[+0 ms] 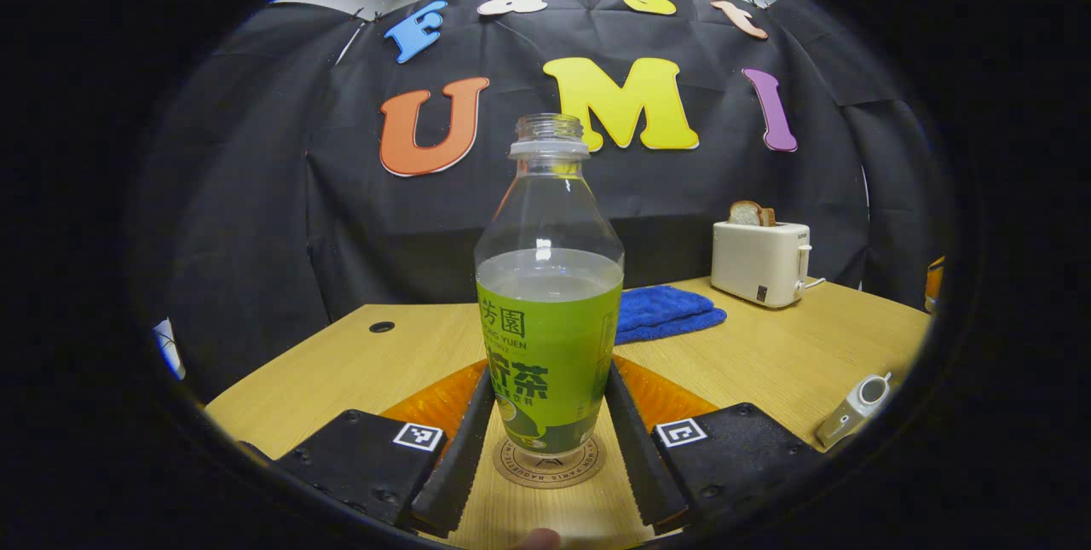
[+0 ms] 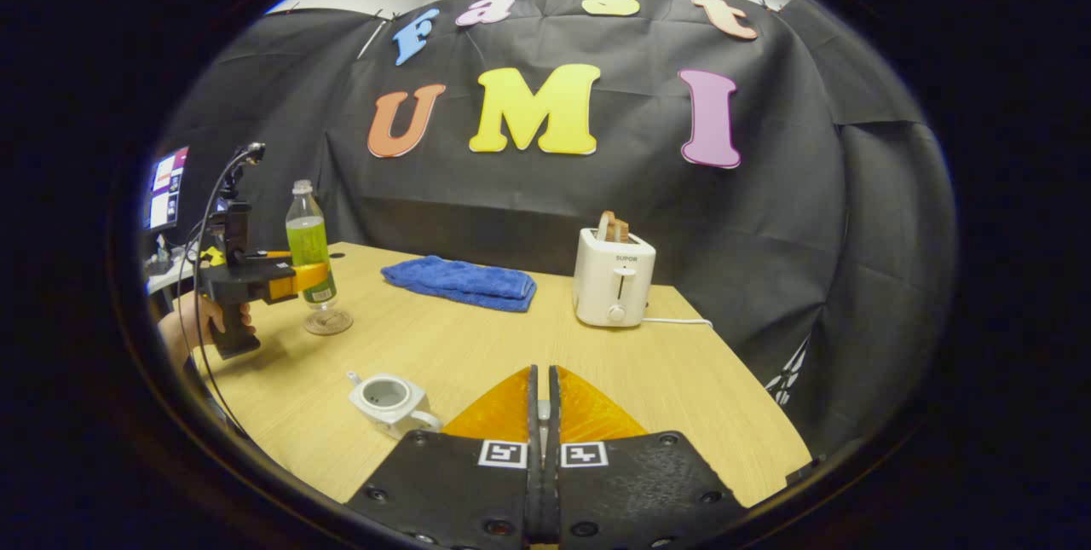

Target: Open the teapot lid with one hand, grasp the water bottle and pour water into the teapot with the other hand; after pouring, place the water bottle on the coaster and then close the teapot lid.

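The clear plastic water bottle with the green label (image 1: 550,337) stands upright and uncapped on the round brown coaster (image 1: 550,469), at the far left of the light wooden bench (image 2: 477,345), and is partly filled with water. The left tool (image 1: 550,379) is closed around the bottle's lower body, with one finger laid against each side of the label; the grasp is judged to be engaged. The small white ceramic teapot (image 2: 388,401) is seen near the front of the bench, well apart from the bottle, with its top opening exposed and no lid on it. The right tool (image 2: 542,379) is held above the bench to the right of the teapot and is clenched, its fingers pressed together; a small pale item is glimpsed in the seam, but it cannot be told whether this is the lid. Several faults are to be guarded against. Because the bottle is uncapped, water may be spilled if it is tilted during transfer. Because the grasp is placed low, the bottle may pivot or slip between the fingers when lifted. Because the teapot opening is small, the stream may miss it and wet the bench. The light coaster may also be dragged if the bottle's base is slid across it.
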The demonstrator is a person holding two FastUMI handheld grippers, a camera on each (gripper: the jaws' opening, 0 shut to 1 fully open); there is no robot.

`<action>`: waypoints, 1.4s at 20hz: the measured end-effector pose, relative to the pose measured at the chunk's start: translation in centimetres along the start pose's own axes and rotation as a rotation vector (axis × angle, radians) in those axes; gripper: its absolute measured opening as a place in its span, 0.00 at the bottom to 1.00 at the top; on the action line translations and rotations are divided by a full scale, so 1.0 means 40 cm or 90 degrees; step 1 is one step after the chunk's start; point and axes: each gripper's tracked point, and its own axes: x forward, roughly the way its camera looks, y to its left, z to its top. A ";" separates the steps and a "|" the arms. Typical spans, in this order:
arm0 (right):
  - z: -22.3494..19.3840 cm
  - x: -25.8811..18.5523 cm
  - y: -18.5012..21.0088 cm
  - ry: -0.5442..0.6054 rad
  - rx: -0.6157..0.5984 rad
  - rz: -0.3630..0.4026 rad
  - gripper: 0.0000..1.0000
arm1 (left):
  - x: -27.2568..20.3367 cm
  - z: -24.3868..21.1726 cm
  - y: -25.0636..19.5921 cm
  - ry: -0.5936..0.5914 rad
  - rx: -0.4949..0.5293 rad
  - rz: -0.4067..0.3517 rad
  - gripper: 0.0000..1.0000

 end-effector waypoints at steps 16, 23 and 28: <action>-0.004 0.015 0.018 0.006 -0.001 0.010 0.00 | 0.016 -0.069 0.019 0.064 -0.020 0.007 0.79; 0.003 0.006 0.035 0.001 -0.001 0.018 0.00 | -0.008 -0.070 0.027 0.072 -0.035 0.016 0.98; 0.030 0.014 0.085 -0.012 -0.012 0.042 0.00 | -0.101 -0.076 0.072 0.089 -0.057 0.044 0.98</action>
